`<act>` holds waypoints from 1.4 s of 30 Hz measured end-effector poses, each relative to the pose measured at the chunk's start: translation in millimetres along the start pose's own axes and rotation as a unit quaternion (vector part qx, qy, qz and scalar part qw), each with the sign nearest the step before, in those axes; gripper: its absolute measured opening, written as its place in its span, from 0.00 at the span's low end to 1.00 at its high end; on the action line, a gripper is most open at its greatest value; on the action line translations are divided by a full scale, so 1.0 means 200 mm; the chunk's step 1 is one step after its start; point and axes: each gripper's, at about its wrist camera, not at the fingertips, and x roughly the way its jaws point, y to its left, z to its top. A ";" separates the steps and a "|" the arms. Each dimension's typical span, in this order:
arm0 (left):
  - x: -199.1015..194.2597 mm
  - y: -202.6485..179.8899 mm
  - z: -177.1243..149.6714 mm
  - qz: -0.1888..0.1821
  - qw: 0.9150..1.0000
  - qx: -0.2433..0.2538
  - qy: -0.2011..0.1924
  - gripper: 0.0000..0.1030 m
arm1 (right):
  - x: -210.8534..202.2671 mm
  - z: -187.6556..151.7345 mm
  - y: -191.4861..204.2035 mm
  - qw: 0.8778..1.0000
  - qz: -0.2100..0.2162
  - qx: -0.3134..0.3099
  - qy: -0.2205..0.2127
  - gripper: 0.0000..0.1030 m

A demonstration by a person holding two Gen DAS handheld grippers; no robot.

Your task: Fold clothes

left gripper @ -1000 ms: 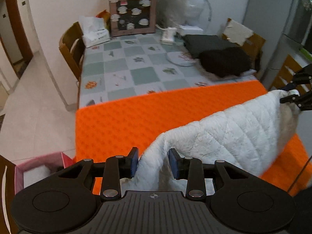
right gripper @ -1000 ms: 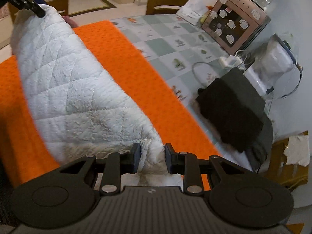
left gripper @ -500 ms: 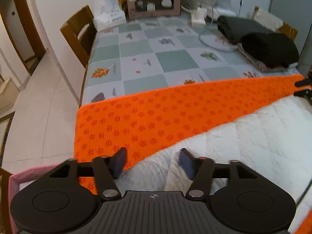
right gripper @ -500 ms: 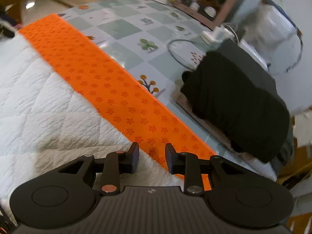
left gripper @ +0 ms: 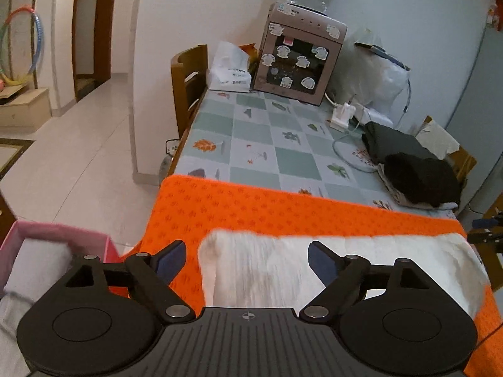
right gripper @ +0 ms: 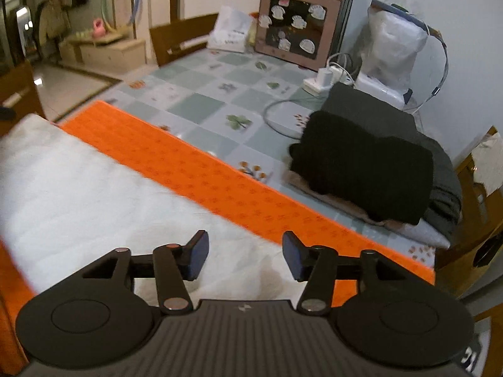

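White quilted garment (left gripper: 330, 270) lies flat on the orange mat (left gripper: 251, 207), folded into a long rectangle w/ its far edge parallel to the mat's far edge; a strip of bare orange shows beyond it. Left gripper (left gripper: 246, 259) hangs over the garment's left end, jaws spread wide, nothing between them; the garment's rounded left corner sits just inside the left finger. Right gripper (right gripper: 245, 257) is over the garment's right end (right gripper: 94, 194), jaws also spread apart and empty, right finger near the garment's far edge where the mat (right gripper: 220, 176) starts.

Mat is foam-looking, bright orange w/ small repeating paw-like marks, and covers the near end of the worktop (left gripper: 261, 138). Beyond it, open room: a checked green-and-white tablecloth w/ leaf prints, mostly bare in the middle. Far right of the worktop holds a stack of dark folded clothes (right gripper: 371, 163), soft, blocky, black on top of grey, close to the mat's edge. At the back: a boxy pink-brown water dispenser (left gripper: 298, 66) w/ stickers, a white power strip (left gripper: 341, 116) w/ cable looping over the cloth, and a clear plastic bag. Wooden chair (left gripper: 188, 84) at the left edge. Pink bin (left gripper: 56, 235) on the floor left of the mat. Garment texture blurred in both views.
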 end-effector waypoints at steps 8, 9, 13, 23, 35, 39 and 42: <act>-0.10 -0.22 -0.20 -0.031 0.998 0.046 -0.018 0.66 | -0.09 -0.17 0.16 1.000 0.021 0.022 0.002 0.61; -0.09 -0.25 -0.22 -0.040 0.998 0.052 -0.018 0.65 | -0.08 -0.19 0.17 0.999 0.019 0.025 0.005 0.61; 0.05 -0.28 -0.28 -0.029 0.997 0.076 0.014 0.59 | -0.01 -0.29 0.20 0.999 0.014 0.037 0.017 0.61; 0.27 -0.20 -0.33 -0.011 0.998 0.029 0.059 0.57 | 0.17 -0.42 0.22 0.998 -0.001 0.046 0.043 0.65; 0.49 -0.08 -0.18 0.014 0.999 -0.021 0.048 0.48 | 0.30 -0.21 0.12 0.999 -0.022 0.047 0.005 0.65; 0.53 0.01 -0.25 -0.005 0.997 -0.074 0.037 0.48 | 0.41 -0.28 0.11 0.999 -0.018 0.051 0.004 0.69; 0.51 -0.01 -0.22 -0.009 0.998 -0.058 0.037 0.48 | 0.39 -0.26 0.11 0.999 -0.013 0.047 0.004 0.69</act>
